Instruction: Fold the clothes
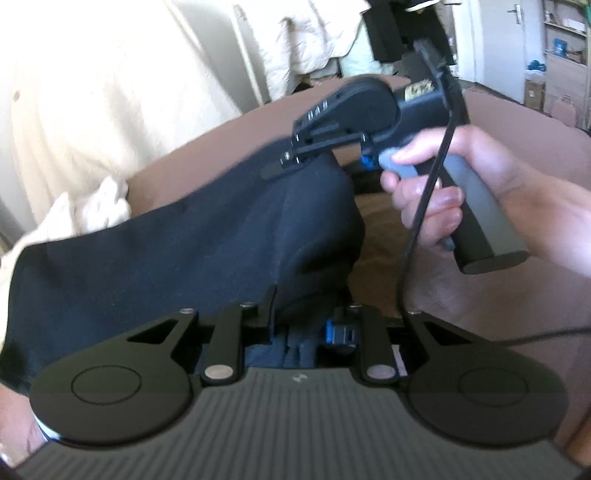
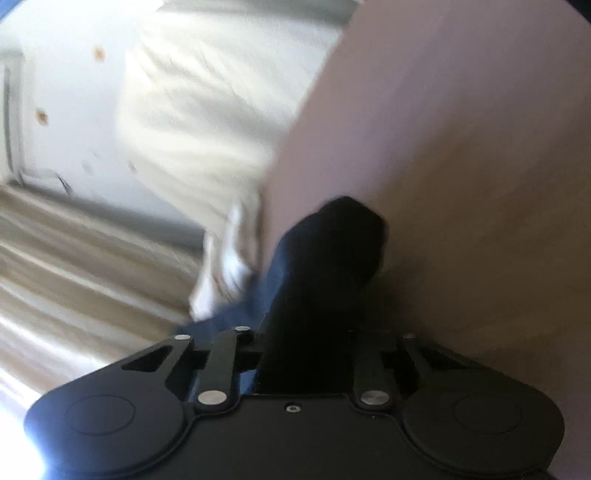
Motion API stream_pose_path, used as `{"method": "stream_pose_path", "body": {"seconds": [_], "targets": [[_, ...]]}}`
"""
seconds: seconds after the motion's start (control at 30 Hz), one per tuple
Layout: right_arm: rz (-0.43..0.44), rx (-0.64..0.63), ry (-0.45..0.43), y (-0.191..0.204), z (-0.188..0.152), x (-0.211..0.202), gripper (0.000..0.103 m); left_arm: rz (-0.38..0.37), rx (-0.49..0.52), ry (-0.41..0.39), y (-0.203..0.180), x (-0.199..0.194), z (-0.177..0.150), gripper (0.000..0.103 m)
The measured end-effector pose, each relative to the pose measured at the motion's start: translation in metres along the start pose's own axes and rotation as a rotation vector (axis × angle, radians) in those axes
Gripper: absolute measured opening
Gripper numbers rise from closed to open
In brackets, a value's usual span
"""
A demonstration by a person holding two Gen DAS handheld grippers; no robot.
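Note:
A dark navy garment [image 1: 192, 251] hangs stretched between my two grippers above a brown bed surface [image 1: 517, 122]. My left gripper [image 1: 308, 314] is shut on one bunched end of it at the bottom of the left wrist view. My right gripper [image 1: 291, 164], held in a hand [image 1: 443, 192], is shut on the far end of the cloth. In the right wrist view the right gripper [image 2: 314, 332] holds a dark fold of the garment [image 2: 325, 258] that covers its fingertips. That view is blurred.
A cream blanket [image 1: 92, 110] lies to the left of the bed, also in the right wrist view [image 2: 192, 122]. A black cable [image 1: 417, 229] hangs from the right gripper. Shelves and a door [image 1: 517, 18] stand far back right. Wooden floor [image 2: 74, 258] shows below left.

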State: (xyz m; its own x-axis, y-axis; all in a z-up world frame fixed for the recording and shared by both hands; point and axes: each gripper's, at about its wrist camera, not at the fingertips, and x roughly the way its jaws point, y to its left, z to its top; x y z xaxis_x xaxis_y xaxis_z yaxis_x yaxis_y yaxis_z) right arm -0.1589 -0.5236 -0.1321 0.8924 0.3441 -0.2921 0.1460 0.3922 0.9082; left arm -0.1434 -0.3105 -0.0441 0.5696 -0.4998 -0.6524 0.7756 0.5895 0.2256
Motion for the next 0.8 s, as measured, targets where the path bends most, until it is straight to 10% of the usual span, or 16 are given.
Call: {"method": "stream_pose_path", "body": {"seconds": [0.23, 0.43, 0.8], "targets": [[0.065, -0.114, -0.18, 0.072, 0.006, -0.12, 0.017, -0.317, 0.027, -0.177, -0.024, -0.074, 0.054, 0.021], [-0.033, -0.115, -0.371, 0.078, -0.007, -0.234, 0.018, -0.636, -0.049, -0.18, -0.073, -0.055, 0.079, 0.021], [-0.2, -0.064, -0.351, 0.03, 0.002, -0.236, 0.021, -0.591, -0.13, -0.07, -0.089, -0.027, 0.068, 0.021]]}}
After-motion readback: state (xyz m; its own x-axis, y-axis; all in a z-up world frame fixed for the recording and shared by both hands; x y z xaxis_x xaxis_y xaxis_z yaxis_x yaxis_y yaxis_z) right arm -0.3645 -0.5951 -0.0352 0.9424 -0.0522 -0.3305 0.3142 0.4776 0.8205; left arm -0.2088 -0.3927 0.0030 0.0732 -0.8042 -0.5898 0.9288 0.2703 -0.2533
